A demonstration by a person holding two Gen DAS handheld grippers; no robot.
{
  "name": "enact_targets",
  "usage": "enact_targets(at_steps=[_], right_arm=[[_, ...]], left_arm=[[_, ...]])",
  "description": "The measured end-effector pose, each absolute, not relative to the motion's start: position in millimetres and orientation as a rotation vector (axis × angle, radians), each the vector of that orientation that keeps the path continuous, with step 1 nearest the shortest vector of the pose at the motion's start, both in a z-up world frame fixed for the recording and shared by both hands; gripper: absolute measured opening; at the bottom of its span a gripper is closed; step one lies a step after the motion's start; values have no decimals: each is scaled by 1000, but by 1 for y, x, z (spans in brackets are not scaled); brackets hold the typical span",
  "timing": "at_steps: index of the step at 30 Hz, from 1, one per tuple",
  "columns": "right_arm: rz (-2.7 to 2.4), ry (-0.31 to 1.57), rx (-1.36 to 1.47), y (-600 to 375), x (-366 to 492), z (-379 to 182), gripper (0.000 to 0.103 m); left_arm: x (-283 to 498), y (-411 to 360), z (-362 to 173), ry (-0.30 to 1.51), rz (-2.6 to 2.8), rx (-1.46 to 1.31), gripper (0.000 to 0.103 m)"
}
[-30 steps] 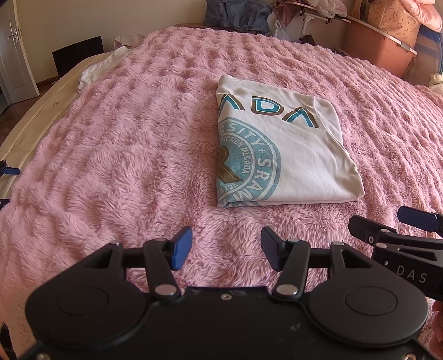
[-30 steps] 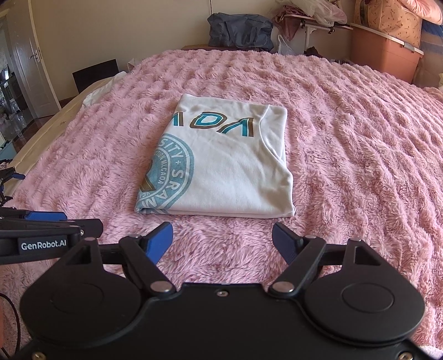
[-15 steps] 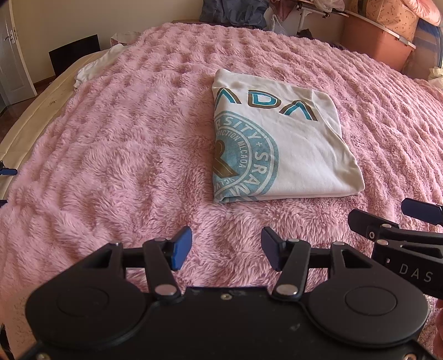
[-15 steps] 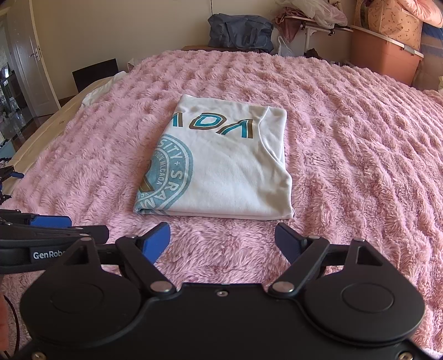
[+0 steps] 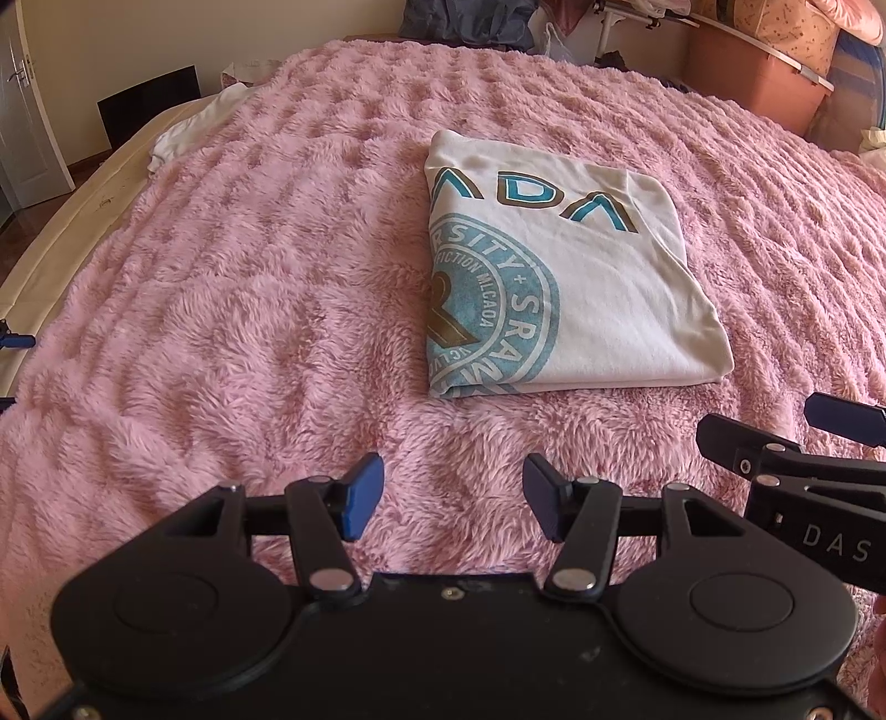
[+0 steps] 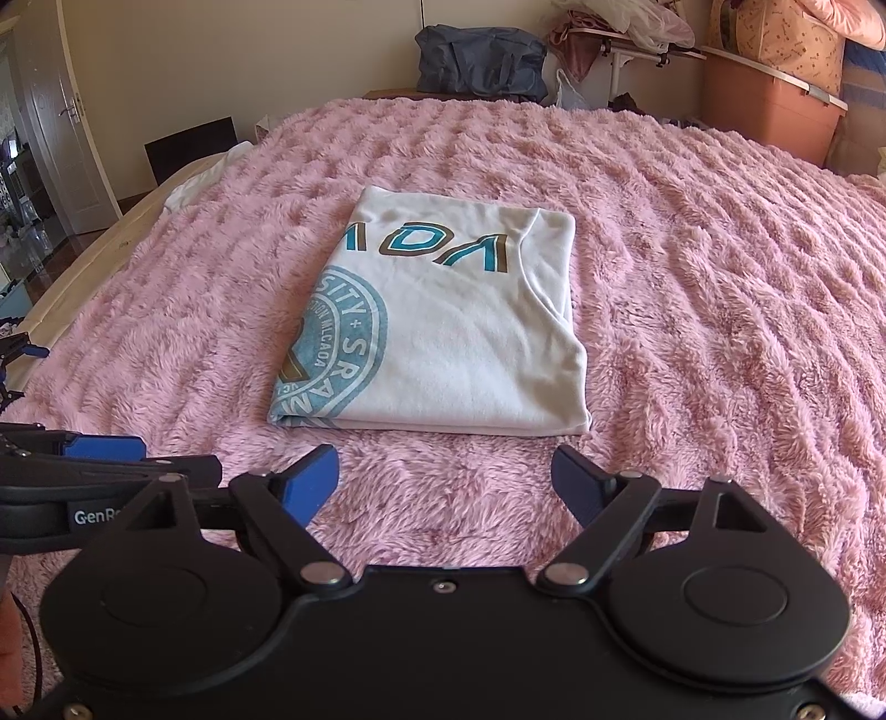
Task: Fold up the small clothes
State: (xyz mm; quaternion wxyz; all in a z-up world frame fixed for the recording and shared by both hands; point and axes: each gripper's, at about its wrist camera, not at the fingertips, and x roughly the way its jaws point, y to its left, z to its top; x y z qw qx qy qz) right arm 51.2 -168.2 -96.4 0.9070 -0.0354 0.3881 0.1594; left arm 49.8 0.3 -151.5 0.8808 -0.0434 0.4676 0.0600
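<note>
A white T-shirt [image 5: 598, 288] with a teal round print lies folded into a neat rectangle on the pink fluffy blanket [image 5: 249, 288]. It also shows in the right wrist view [image 6: 459, 338]. My left gripper [image 5: 453, 498] is open and empty, hovering over the blanket just short of the shirt's near edge, to its left. My right gripper [image 6: 446, 482] is open and empty, right in front of the shirt's near folded edge. The right gripper's fingers [image 5: 775, 459] show at the right of the left wrist view.
A white cloth [image 5: 188, 127] lies at the blanket's far left edge. A dark bag [image 6: 479, 61], a clothes-laden rack [image 6: 626, 39] and an orange storage box [image 6: 769, 99] stand beyond the bed. A door [image 6: 66, 122] is at the left.
Both grippers have drawn back slightly from the folded shirt and stayed open. The shirt has not moved.
</note>
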Motion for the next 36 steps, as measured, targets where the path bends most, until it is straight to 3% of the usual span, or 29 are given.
enact_targets(at_steps=[36], right_arm=[[326, 802, -69, -170, 50, -98, 86]], left_arm=[[48, -4, -152, 965, 119, -90, 59]])
